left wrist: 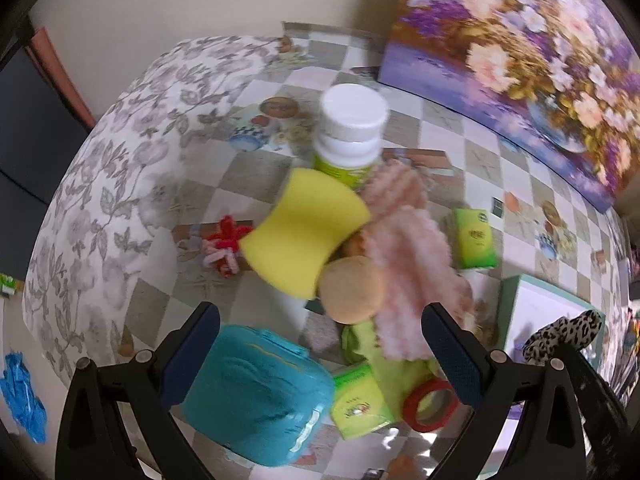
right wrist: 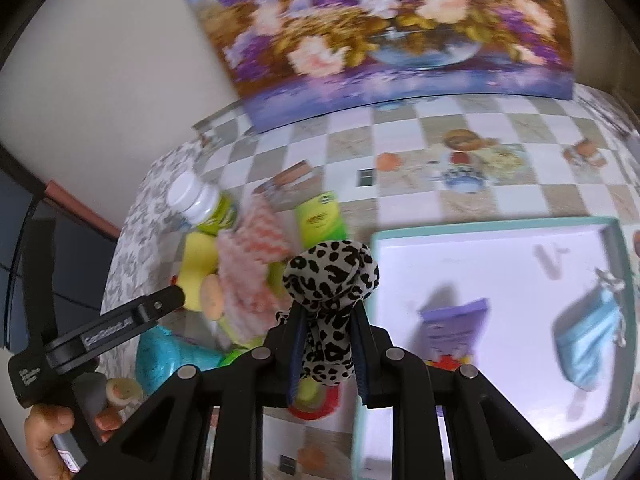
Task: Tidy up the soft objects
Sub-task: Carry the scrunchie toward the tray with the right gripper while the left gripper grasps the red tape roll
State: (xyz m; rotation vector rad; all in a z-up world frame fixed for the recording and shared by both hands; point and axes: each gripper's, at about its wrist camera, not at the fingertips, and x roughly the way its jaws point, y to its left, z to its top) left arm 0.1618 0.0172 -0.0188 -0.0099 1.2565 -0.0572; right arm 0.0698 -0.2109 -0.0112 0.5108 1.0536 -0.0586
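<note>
Right wrist view: right gripper (right wrist: 326, 344) is pinching the leopard scrunchie (right wrist: 330, 280), light and floppy, box (right wrist: 496, 226) at 3 o'clock.

- Left gripper (left wrist: 320, 352) — black plastic frame with triangular cut-outs, round silver screw heads at the finger pivots, dark blue textured pads (left wrist: 194, 354).
- Right gripper (right wrist: 328, 344) — same black frame, silver screws and blue ribbed pad edges.
- From the right wrist view, the left gripper's black arm carries small white lettering; a hand (right wrist: 48, 444) grips its handle.
</note>
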